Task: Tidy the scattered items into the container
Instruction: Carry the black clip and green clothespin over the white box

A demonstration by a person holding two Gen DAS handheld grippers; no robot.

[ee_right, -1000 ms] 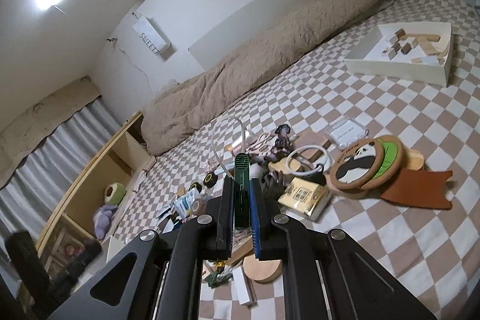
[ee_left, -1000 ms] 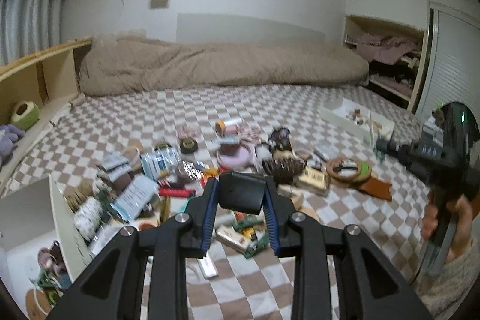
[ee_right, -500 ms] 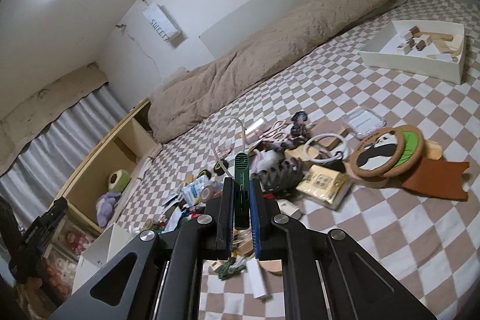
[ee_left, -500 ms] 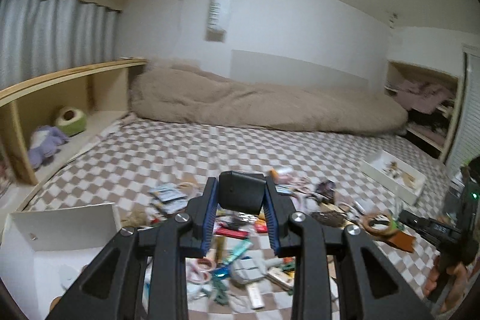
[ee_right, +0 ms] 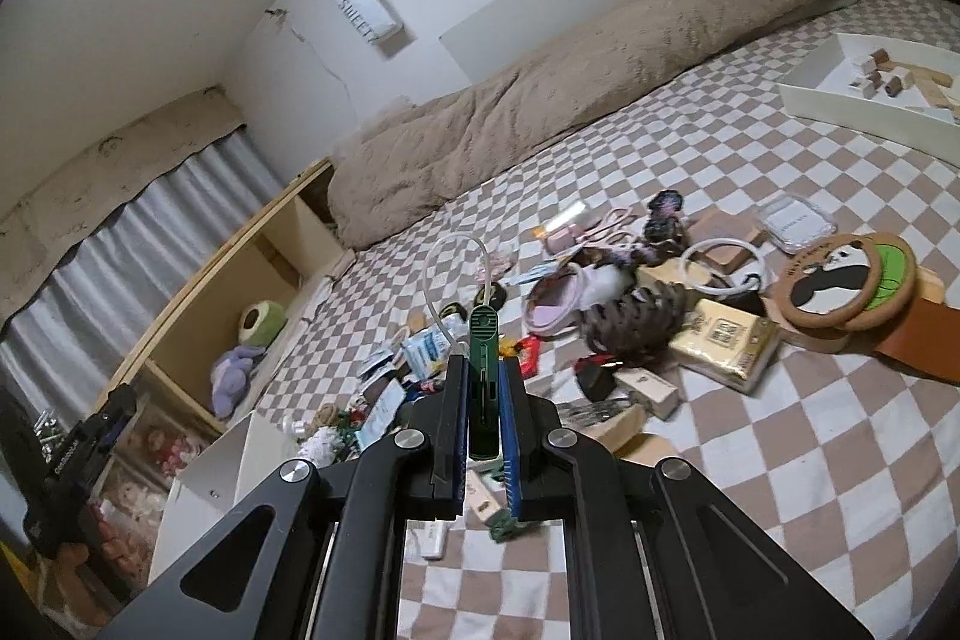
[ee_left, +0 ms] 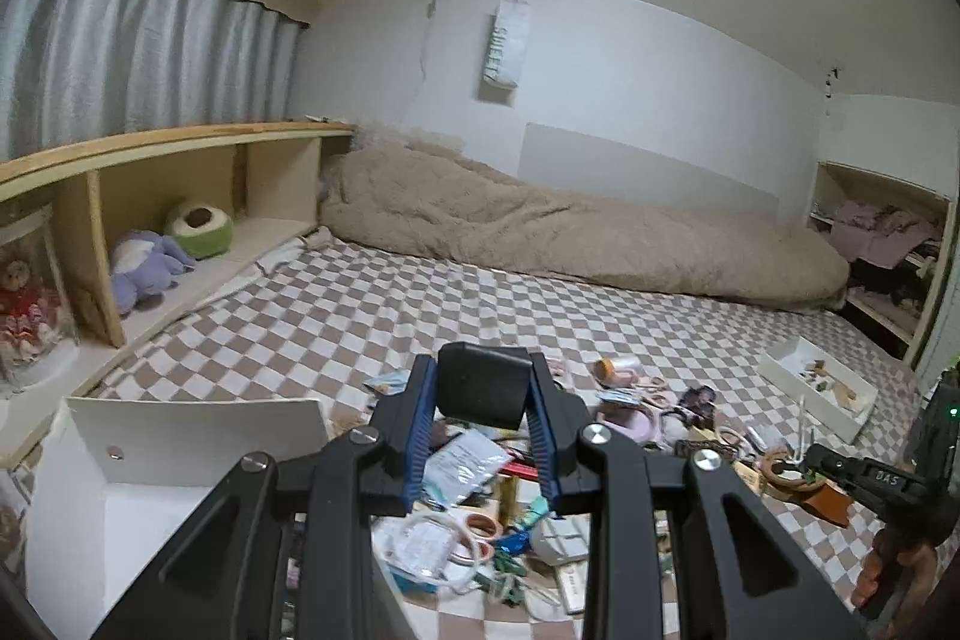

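My left gripper (ee_left: 480,385) is shut on a black rounded block (ee_left: 483,382) and holds it above the bed, to the right of the white open box (ee_left: 180,427). My right gripper (ee_right: 483,370) is shut on a green flat plastic tool (ee_right: 483,340) with a clear loop of tube (ee_right: 447,259) behind it. Scattered small items (ee_right: 606,304) lie in a heap on the checkered bedsheet (ee_right: 750,436). The white box also shows in the right wrist view (ee_right: 216,460), at lower left. The right gripper also shows at the right edge of the left wrist view (ee_left: 804,454).
A beige duvet (ee_left: 570,232) lies along the far wall. A wooden shelf (ee_left: 150,196) with plush toys runs on the left. A white tray (ee_right: 876,94) with wooden blocks sits at the right. A panda-print round (ee_right: 834,274) and brown leather piece (ee_right: 930,346) lie near it.
My left gripper has tilted up and swung left with the black block; the white box now sits close at lower left. My right gripper has shifted slightly with the green tool.
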